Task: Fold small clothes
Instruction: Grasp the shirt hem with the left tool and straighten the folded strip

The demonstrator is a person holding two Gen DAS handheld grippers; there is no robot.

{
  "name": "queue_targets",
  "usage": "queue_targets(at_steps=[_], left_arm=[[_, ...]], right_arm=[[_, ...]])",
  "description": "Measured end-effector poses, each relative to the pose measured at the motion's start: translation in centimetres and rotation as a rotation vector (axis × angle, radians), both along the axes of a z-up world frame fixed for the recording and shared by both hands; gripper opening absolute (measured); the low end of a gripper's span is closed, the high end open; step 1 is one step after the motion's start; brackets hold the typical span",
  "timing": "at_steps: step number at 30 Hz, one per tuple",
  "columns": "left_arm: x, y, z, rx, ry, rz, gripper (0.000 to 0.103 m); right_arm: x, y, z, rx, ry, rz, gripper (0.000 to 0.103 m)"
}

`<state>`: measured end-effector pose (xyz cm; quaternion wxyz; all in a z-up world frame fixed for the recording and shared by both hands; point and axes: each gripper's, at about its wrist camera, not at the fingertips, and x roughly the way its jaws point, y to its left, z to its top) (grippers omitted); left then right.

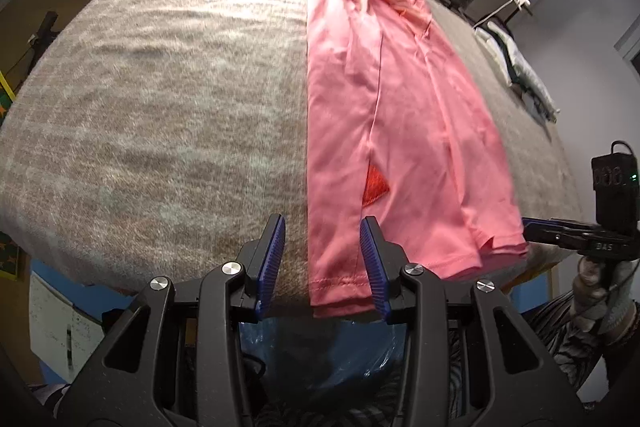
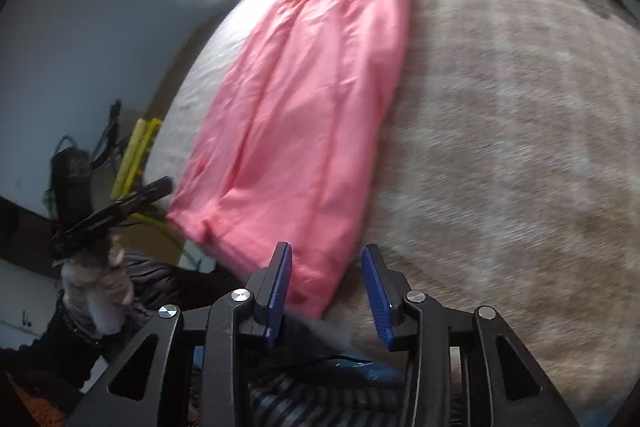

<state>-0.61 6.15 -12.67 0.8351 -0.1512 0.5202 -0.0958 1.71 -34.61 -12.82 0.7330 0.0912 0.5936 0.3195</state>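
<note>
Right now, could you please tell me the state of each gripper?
Left gripper: open, holding nothing, its jaws either side of the pink shirt's near hem corner.
Right gripper: open, holding nothing, over the shirt's other near corner.

I read "DAS" in pale letters on the right tool [image 1: 538, 227]; nothing else I can make out.

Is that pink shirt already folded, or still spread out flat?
Partly folded. The pink shirt lies as a long narrow strip on the grey blanket, its sides turned in lengthwise; it is not yet folded end to end.
</note>
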Motion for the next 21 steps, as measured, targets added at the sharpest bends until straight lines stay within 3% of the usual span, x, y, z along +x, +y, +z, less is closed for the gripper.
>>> queue_targets(at_steps=[2, 3, 4, 7, 9, 12, 15, 16, 17, 21], left_arm=[[0.0, -0.1, -0.3, 0.012, 0.006, -0.003, 0.039], [0.0, -0.2, -0.3, 0.027, 0.003, -0.005, 0.039], [-0.1, -0.2, -0.3, 0.039, 0.0, -0.005, 0.039], [-0.4, -0.1, 0.4, 0.056, -0.034, 0.005, 0.039], [-0.6, -0.5, 1.2, 0.051, -0.067, -0.003, 0.039], [-1.0, -2.8, 2.8, -0.027, -0.11, -0.081, 0.039], [-0.9, -5.8, 3.5, -0.069, -0.118, -0.179, 0.039], [-0.8, -6.8, 3.4, -0.08, -0.112, -0.206, 0.039], [-0.6, -7.8, 3.2, -0.086, -0.104, -0.23, 0.039], [0.0, -11.0, 2.0, -0.071, -0.069, -0.288, 0.039]], right_arm=[[-0.8, 0.7, -0.2, 0.004, 0.012, 0.023, 0.023], [-1.2, 1.3, -0.5, -0.01, 0.013, 0.039, 0.008], [-1.4, 1.6, -0.6, -0.023, 0.012, 0.05, 0.003], [-2.5, 1.4, 0.9, -0.023, -0.015, 0.074, 0.002], [-3.0, 0.5, 2.1, -0.029, -0.047, 0.061, 0.002], [-2.5, 0.0, 1.7, 0.003, -0.017, 0.04, 0.002], [-2.3, 0.7, 0.6, -0.015, 0.001, 0.052, 0.013], [-2.4, 1.0, 0.4, -0.026, -0.001, 0.054, 0.027], [-2.5, 1.1, 0.3, -0.03, -0.008, 0.052, 0.033], [-2.3, 0.4, 0.1, 0.0, -0.002, 0.02, 0.035]])
